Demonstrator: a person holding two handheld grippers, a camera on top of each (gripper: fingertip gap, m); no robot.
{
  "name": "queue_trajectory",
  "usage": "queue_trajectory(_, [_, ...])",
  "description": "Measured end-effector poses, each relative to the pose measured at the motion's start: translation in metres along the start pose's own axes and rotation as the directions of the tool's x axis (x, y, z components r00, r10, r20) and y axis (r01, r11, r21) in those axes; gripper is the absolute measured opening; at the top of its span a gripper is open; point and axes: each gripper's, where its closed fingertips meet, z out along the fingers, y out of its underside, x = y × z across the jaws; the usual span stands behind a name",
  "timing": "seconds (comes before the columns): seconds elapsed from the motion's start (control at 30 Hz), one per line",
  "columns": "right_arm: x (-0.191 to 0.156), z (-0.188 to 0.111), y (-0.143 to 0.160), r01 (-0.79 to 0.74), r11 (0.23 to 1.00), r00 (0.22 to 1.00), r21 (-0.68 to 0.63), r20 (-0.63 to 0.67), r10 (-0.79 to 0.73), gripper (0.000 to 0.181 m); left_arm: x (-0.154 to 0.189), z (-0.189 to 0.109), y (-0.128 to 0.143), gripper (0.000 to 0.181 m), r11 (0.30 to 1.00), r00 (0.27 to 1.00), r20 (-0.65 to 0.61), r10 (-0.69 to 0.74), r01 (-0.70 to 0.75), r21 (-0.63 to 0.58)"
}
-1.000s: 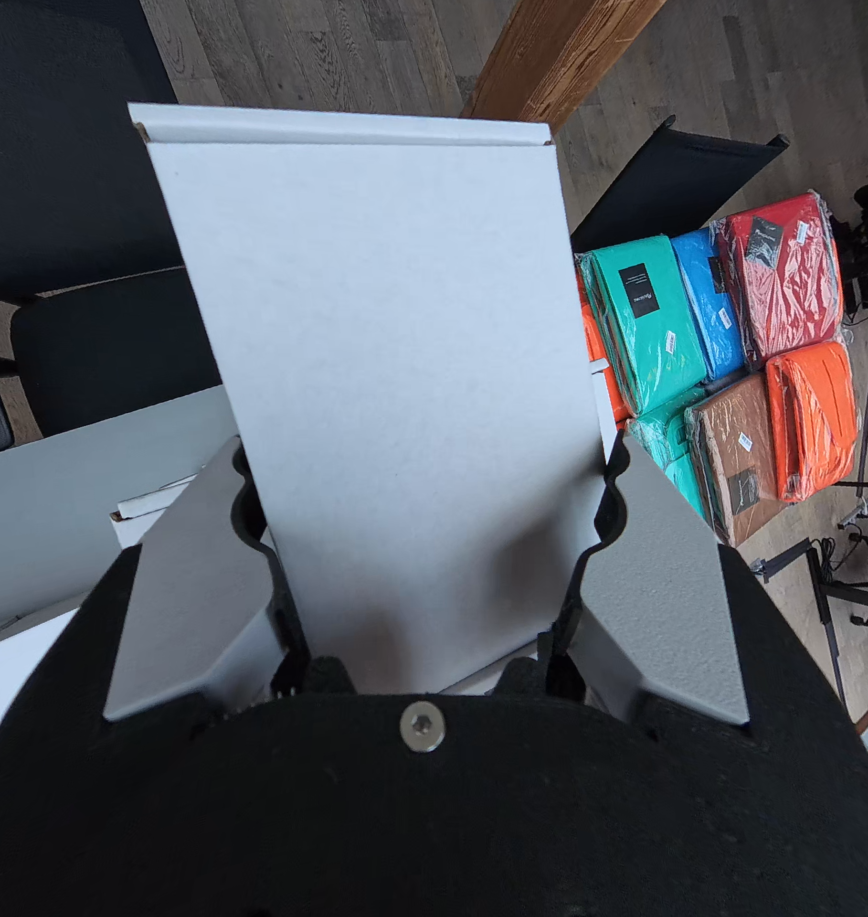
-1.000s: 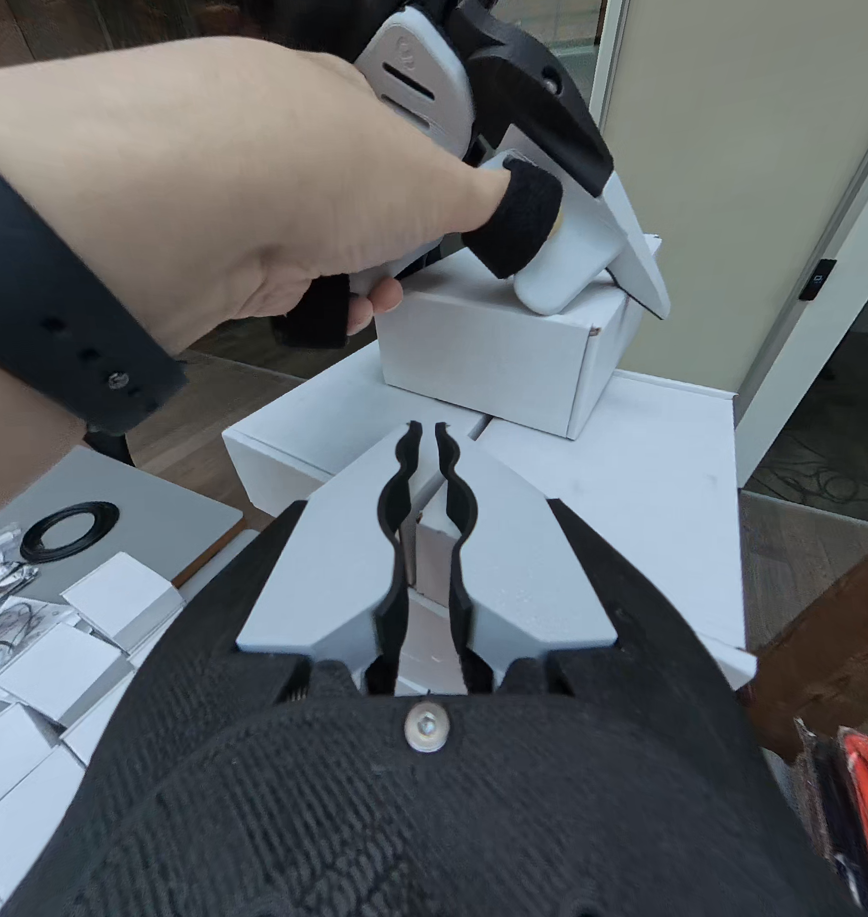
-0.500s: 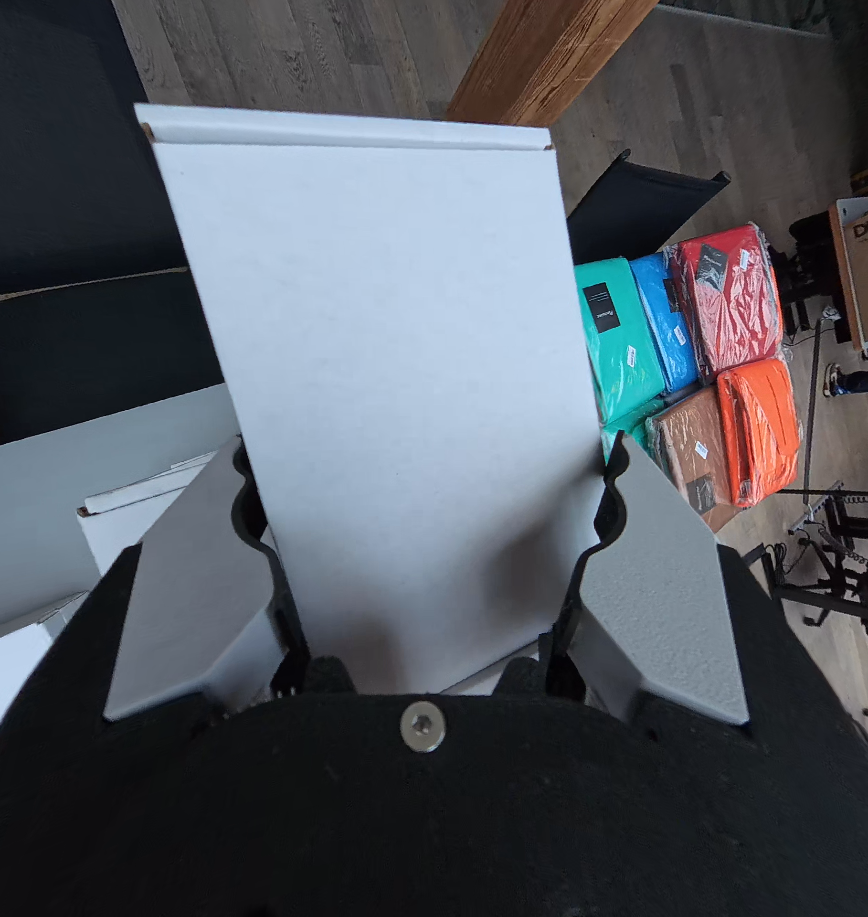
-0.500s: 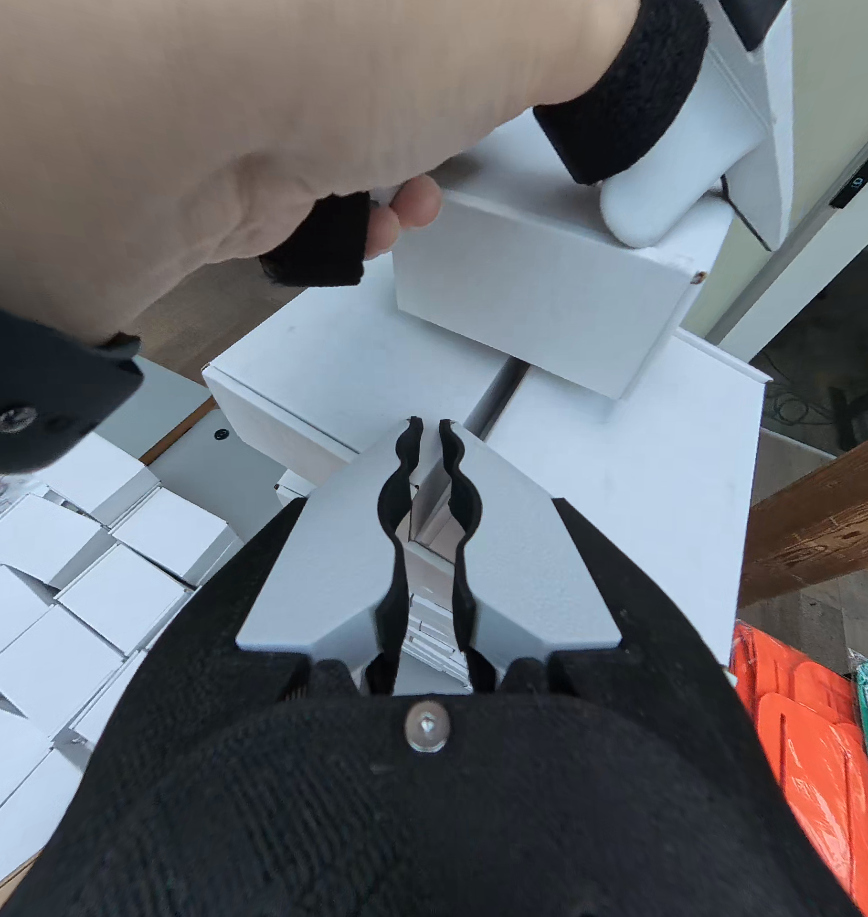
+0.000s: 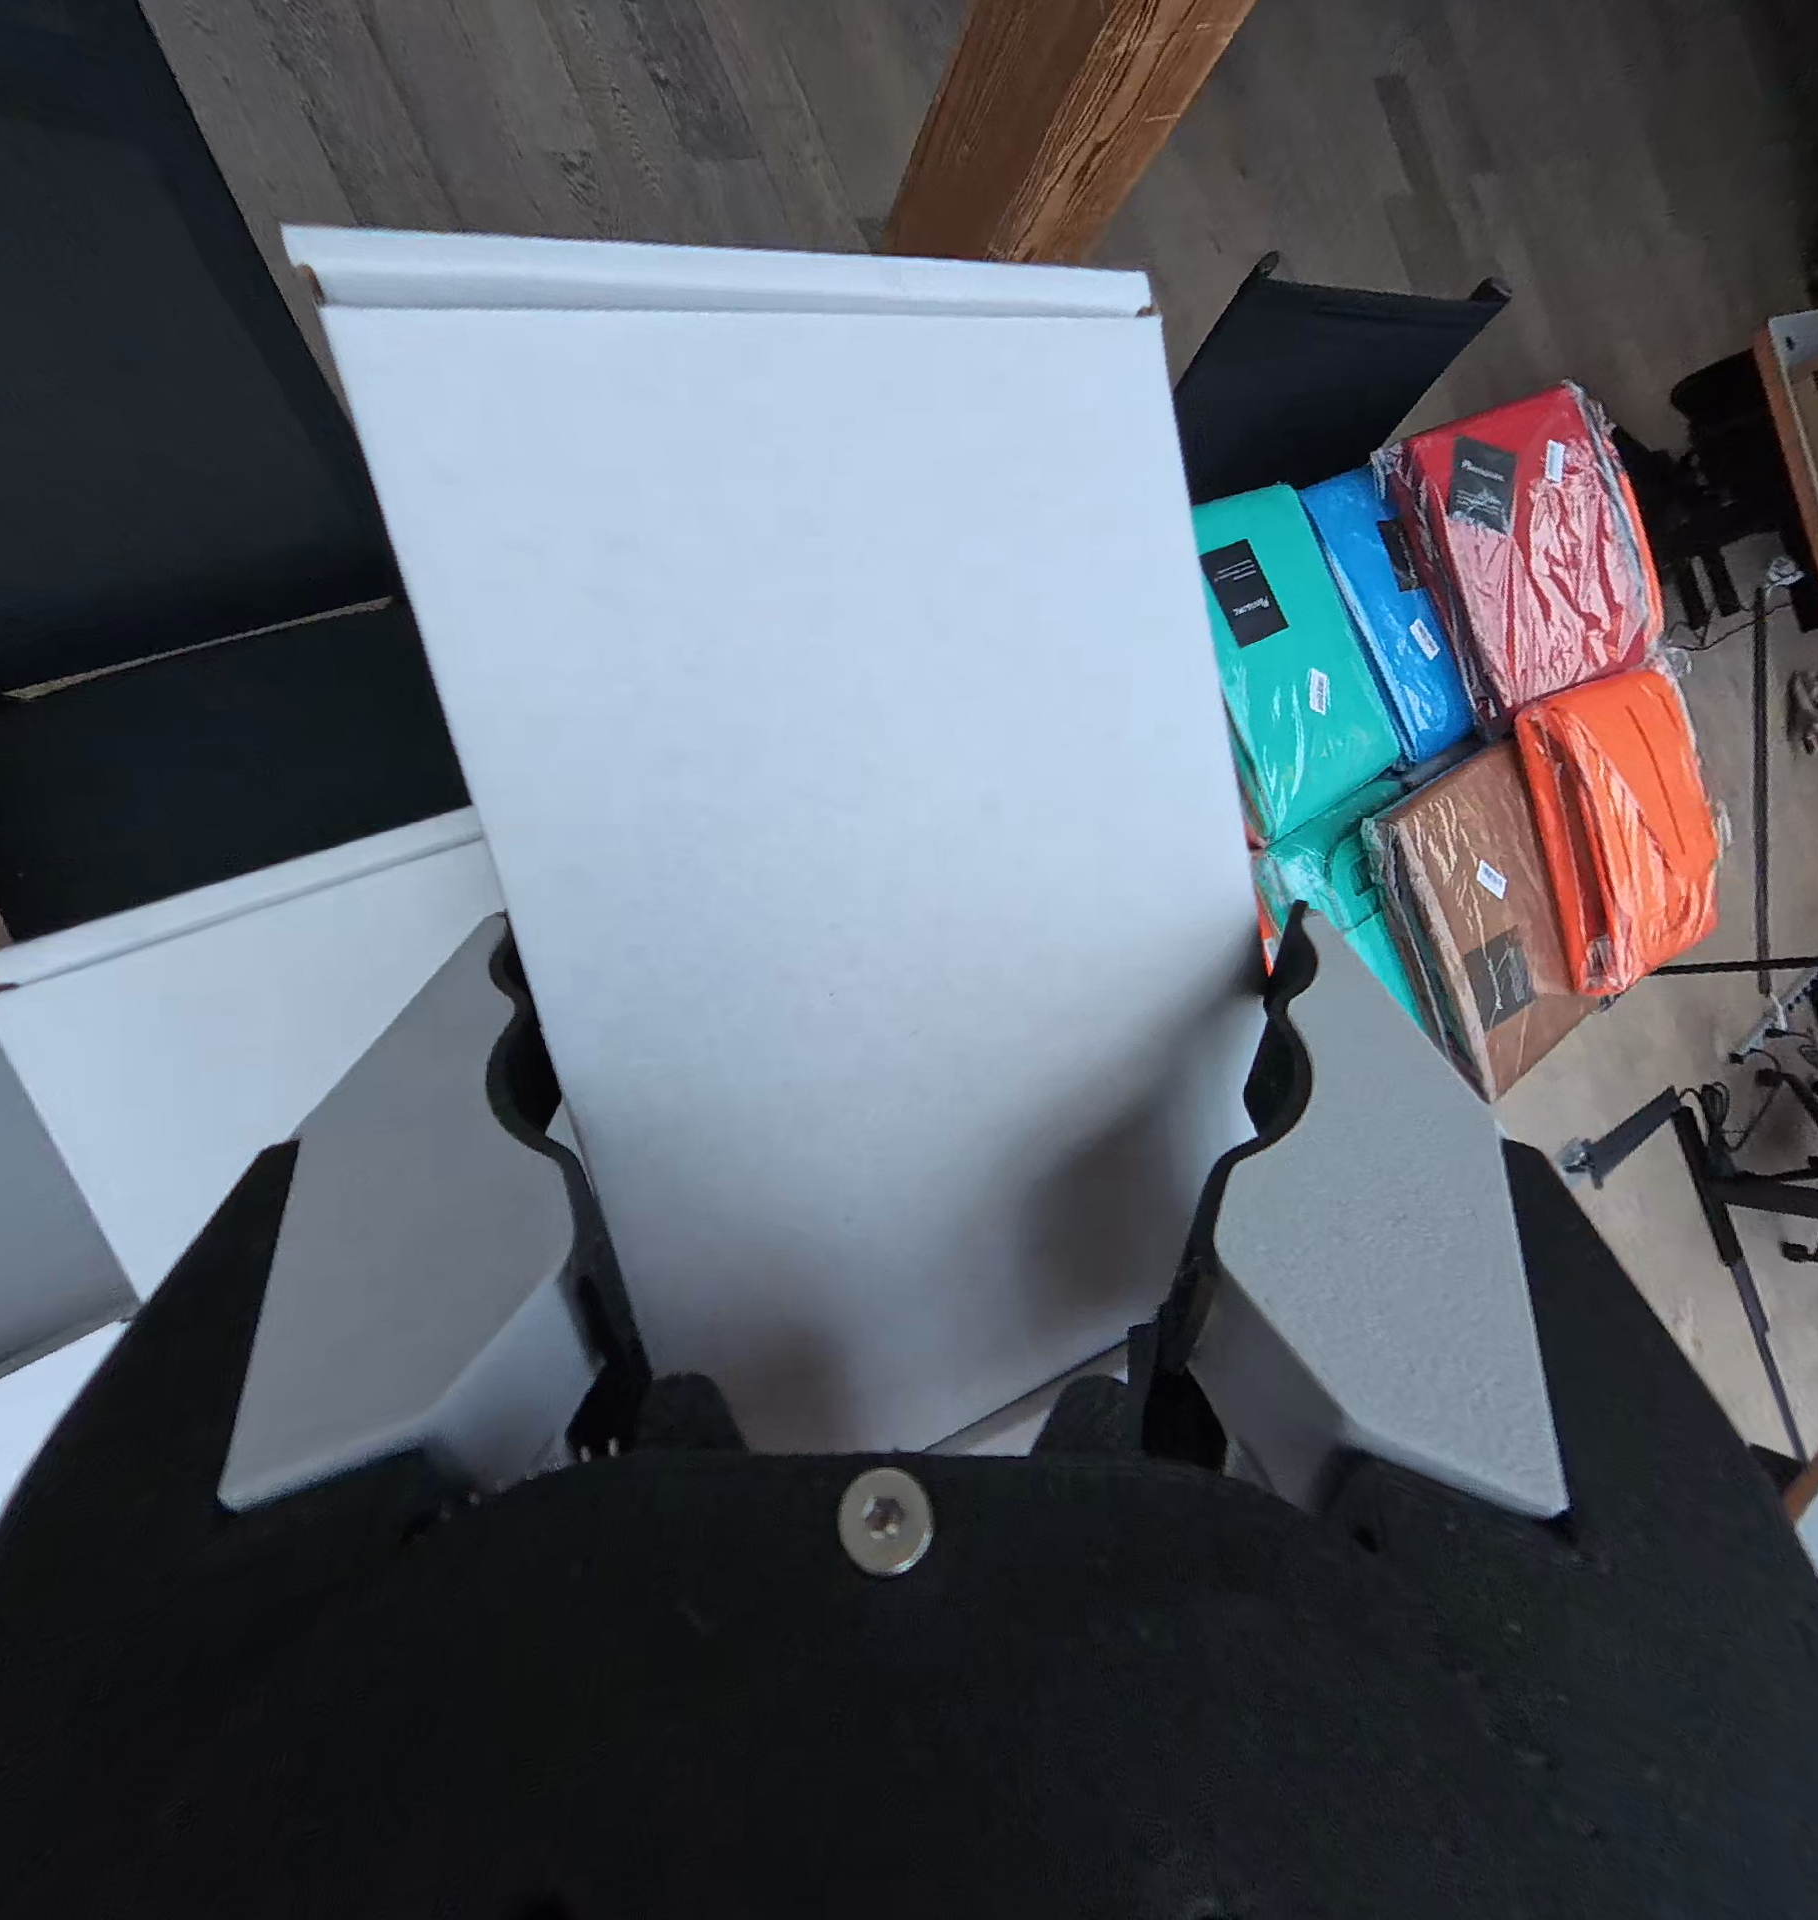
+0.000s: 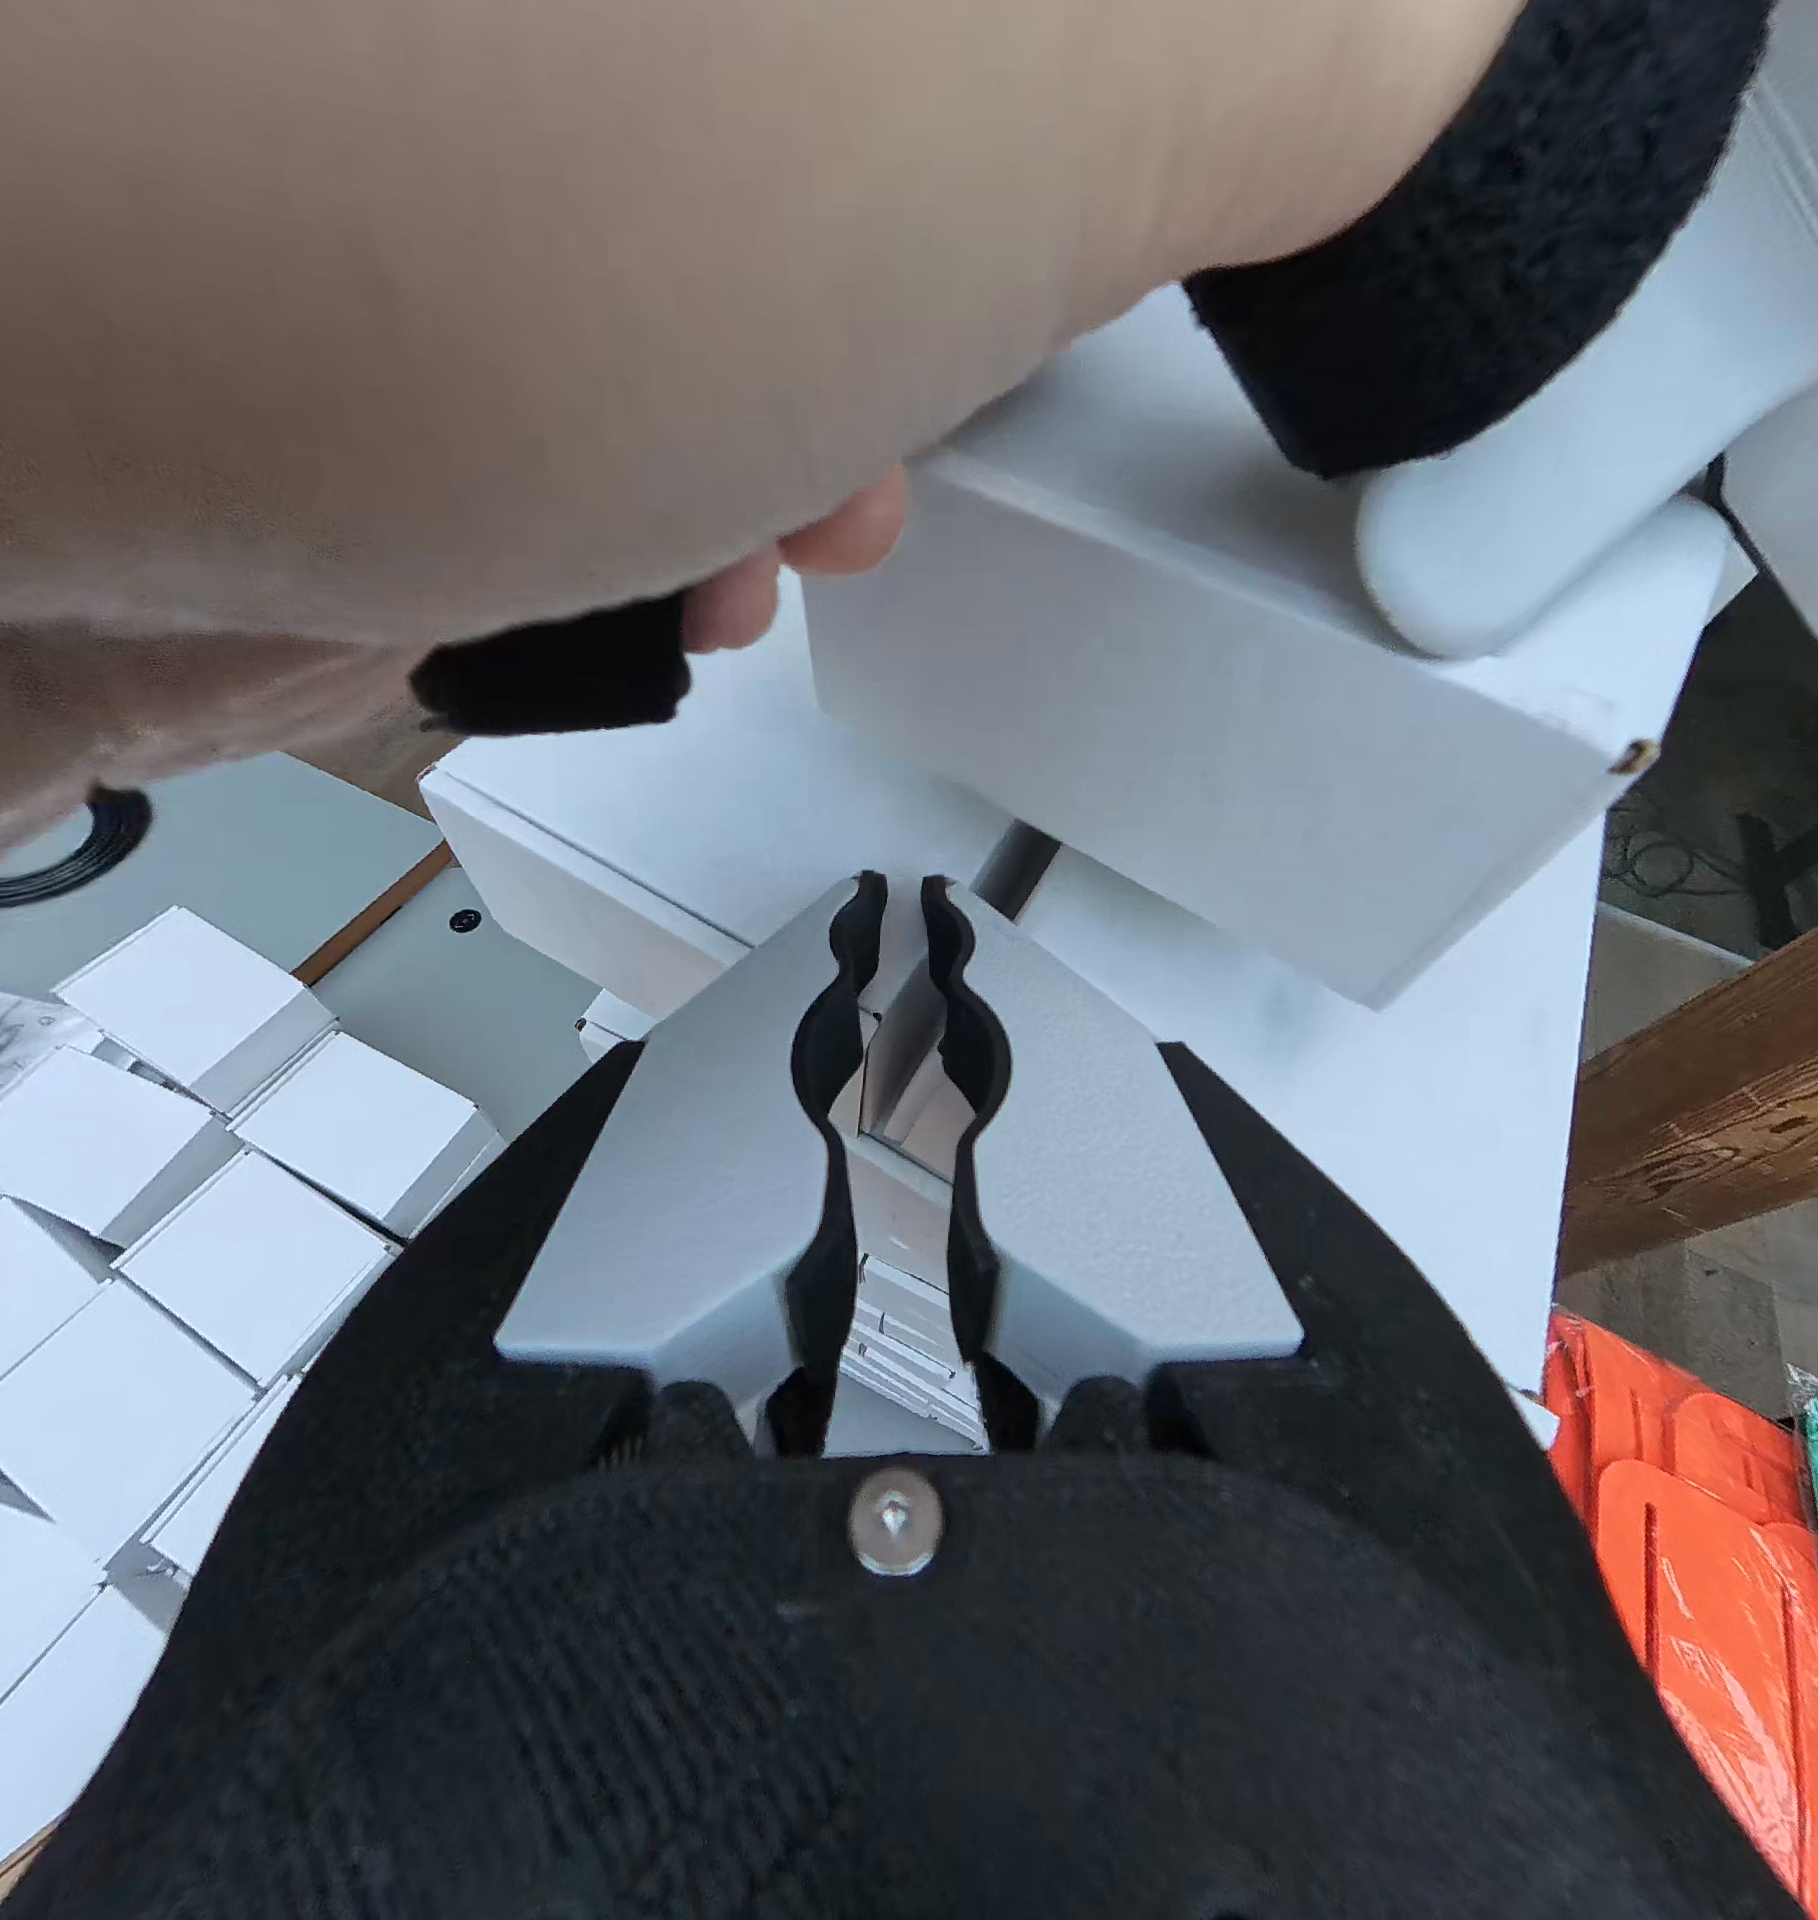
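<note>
We hold a white cardboard box clamped between our left gripper fingers, above larger white cartons. Our right gripper, nearly closed and empty, sits just below the box. We keep the squeeze steady and the box level.

Soft, even daylight on both my wrist feeds, sharp on the left, smeared across the top on the right.

On my left feed the white box is evenly lit with no glare, only a faint grey shadow at its near end; plastic-wrapped packs to its right carry small glints, and straight lines bend toward the frame edges. On my right feed the hand above the box is close, motion-blurred and out of focus, while the small white boxes lower left stay fairly crisp.
</note>
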Motion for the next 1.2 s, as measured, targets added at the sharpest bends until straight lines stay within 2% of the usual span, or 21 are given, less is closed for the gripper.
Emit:
queue_trajectory(0.13, [0.001, -0.001, 0.001, -0.006, 1.000, 1.000, 0.003, 0.008, 0.006, 0.008, 0.001, -0.002, 0.017, 0.136, 0.999, 0.997, 0.070, 0.040, -0.038, -0.036])
queue_trajectory(0.2, [-0.002, -0.002, 0.001, -0.013, 1.000, 1.000, 0.005, 0.027, 0.013, 0.008, -0.002, -0.003, 0.017, 0.125, 0.998, 0.992, 0.111, 0.055, -0.055, -0.006])
queue_trajectory(0.23, [-0.003, -0.003, 0.001, -0.010, 1.000, 1.000, 0.007, 0.029, 0.010, 0.008, -0.003, -0.003, 0.018, 0.125, 0.998, 0.991, 0.120, 0.055, -0.055, -0.004])
queue_trajectory(0.57, [-0.006, -0.006, 0.002, 0.029, 1.000, 0.999, 0.010, 0.031, -0.030, 0.008, -0.006, -0.013, 0.021, 0.121, 1.000, 0.991, 0.132, 0.016, -0.017, 0.006])
queue_trajectory(0.8, [-0.006, -0.009, 0.001, 0.070, 0.996, 0.996, 0.054, 0.051, -0.073, 0.007, -0.007, -0.006, 0.025, 0.123, 0.999, 0.999, 0.023, -0.048, 0.047, 0.024])
queue_trajectory(0.9, [-0.008, -0.011, 0.000, 0.076, 0.993, 0.993, 0.085, 0.080, -0.083, 0.012, -0.012, -0.006, 0.024, 0.123, 0.998, 0.999, 0.013, -0.038, 0.037, 0.049])
queue_trajectory(1.0, [-0.008, -0.027, -0.008, 0.110, 0.984, 0.989, 0.143, 0.086, -0.124, 0.018, -0.015, -0.007, 0.022, 0.123, 0.996, 0.999, -0.004, -0.049, 0.049, 0.076])
queue_trajectory(1.07, [0.001, -0.053, -0.026, 0.129, 0.958, 0.988, 0.256, 0.047, -0.146, 0.017, -0.017, -0.008, 0.022, 0.123, 0.995, 0.998, -0.011, -0.055, 0.056, 0.085])
queue_trajectory(1.13, [0.023, -0.079, -0.044, 0.147, 0.925, 0.989, 0.349, -0.020, -0.150, 0.009, -0.018, -0.010, 0.023, 0.123, 0.994, 0.998, -0.017, -0.056, 0.057, 0.088])
queue_trajectory(1.2, [0.051, -0.085, -0.054, 0.127, 0.928, 0.992, 0.349, -0.057, -0.114, 0.007, -0.018, -0.011, 0.023, 0.123, 0.994, 0.998, -0.024, -0.055, 0.057, 0.095])
